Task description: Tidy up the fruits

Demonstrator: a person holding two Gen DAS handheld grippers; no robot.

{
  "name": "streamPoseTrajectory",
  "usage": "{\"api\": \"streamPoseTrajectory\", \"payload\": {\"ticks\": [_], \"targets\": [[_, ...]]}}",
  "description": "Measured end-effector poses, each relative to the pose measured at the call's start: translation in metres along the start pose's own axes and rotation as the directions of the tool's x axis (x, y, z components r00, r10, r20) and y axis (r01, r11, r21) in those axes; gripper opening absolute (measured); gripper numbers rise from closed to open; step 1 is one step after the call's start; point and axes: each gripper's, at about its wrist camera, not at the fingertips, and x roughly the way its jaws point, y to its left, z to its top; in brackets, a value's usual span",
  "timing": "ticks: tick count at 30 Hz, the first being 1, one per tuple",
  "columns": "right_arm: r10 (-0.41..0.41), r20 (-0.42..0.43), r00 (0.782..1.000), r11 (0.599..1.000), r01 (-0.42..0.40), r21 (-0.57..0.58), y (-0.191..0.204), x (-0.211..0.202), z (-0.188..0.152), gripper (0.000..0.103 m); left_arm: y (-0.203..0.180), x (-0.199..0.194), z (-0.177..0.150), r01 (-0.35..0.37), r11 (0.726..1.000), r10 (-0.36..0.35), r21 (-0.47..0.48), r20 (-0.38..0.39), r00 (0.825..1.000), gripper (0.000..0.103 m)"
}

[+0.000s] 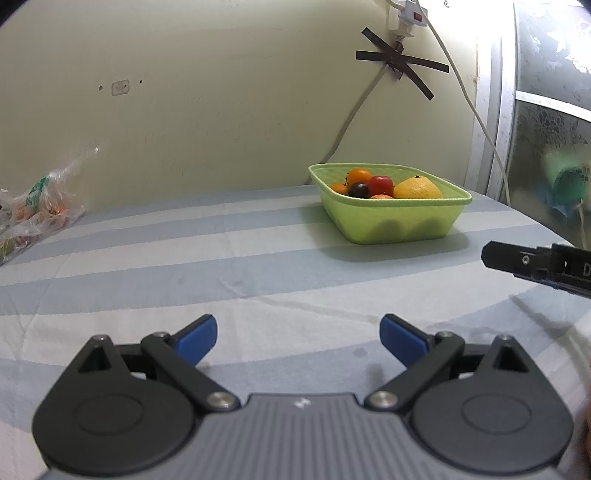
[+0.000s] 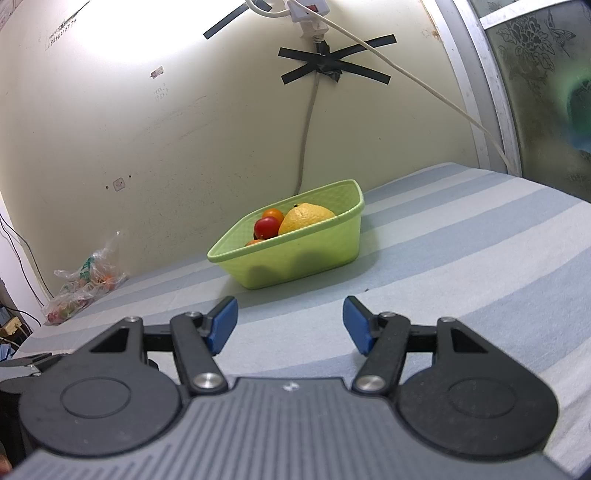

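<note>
Fruits all piled in green basket (image 1: 388, 218), which sits on striped cloth (image 1: 184, 266) well ahead of both sets of fingers, close to the wall. Inside: big yellow citrus (image 1: 417, 188) on the right, red round fruit (image 1: 380, 184) beside it touching, dark purple one (image 1: 359, 189) just left of the red, orange fruit (image 1: 359, 174) behind those, more orange bits low at the rim. Basket upright, translucent, two dark fruit shadows through the front wall

Left gripper (image 1: 298, 338): blue fingers (image 1: 197, 338) wide apart, nothing between them, only bare cloth under and ahead. Basket is ahead and to the right of its fingers, well apart. Tip of the right gripper (image 1: 517, 264) pokes in at far right of the left view, above the cloth, near the basket's right front corner but not touching

Right gripper (image 2: 290, 325): fingers (image 2: 223, 323) spread wide, empty, cloth in the gap. Basket ahead of them, slightly left of centre, apart

Plastic bag (image 1: 33, 210) with orange and green stuff inside lies far left of the left fingers by the wall. Wall behind basket has black tape cross (image 1: 400, 61) and white cables (image 1: 465, 92) hanging from a power strip (image 2: 308, 9)
</note>
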Motion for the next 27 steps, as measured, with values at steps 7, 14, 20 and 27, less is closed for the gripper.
{"api": "streamPoseTrajectory", "payload": {"ticks": [7, 14, 20, 27], "targets": [[0.003, 0.001, 1.000, 1.000, -0.003, 0.002, 0.0000, -0.0002, 0.0002, 0.065, 0.0001, 0.0002, 0.0002, 0.003, 1.000, -0.003, 0.008, -0.001, 1.000, 0.098], [0.004, 0.000, 1.000, 1.000, -0.004, 0.002, 0.0017, 0.0002, 0.0007, 0.065, -0.0004, -0.0007, -0.0003, 0.012, 1.000, -0.012, 0.013, 0.005, 1.000, 0.098], [0.005, -0.001, 1.000, 1.000, -0.005, 0.001, 0.0012, 0.0006, 0.0013, 0.065, -0.0008, -0.0007, -0.0005, 0.014, 1.000, -0.014, 0.012, 0.005, 1.000, 0.099], [0.008, -0.001, 1.000, 1.000, -0.008, 0.001, 0.0001, 0.0004, 0.0009, 0.065, -0.0009, -0.0005, -0.0005, 0.014, 1.000, -0.014, 0.012, 0.004, 1.000, 0.099]]}}
